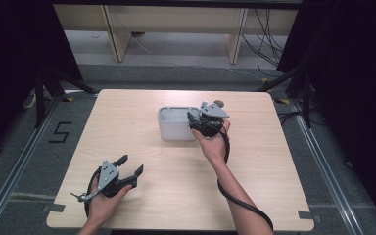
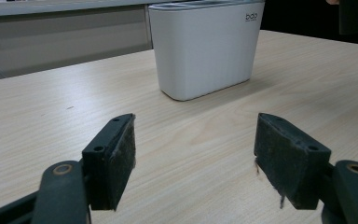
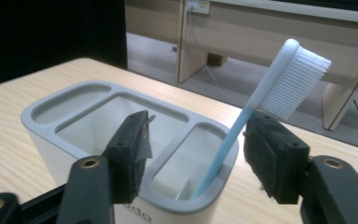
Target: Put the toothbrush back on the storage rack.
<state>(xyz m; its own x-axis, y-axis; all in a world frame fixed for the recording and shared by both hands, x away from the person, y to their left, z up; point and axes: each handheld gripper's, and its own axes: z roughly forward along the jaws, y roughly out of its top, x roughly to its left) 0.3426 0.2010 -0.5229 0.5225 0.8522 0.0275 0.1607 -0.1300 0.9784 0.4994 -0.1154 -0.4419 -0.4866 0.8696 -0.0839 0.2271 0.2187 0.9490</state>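
High view: white plastic three-compartment holder (image 1: 176, 125) mid-table, right gripper (image 1: 206, 120) at its right end; left gripper (image 1: 127, 171) parked near front edge, agape, empty.

Left gripper view: holder interior hidden.

Right gripper view: jaws apart, gripping nothing; pale blue toothbrush (image 3: 261, 105) leaning in end compartment. Probably placed already; handle base unseen.

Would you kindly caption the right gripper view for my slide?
Open right gripper beside a toothbrush standing in the white holder's end compartment.
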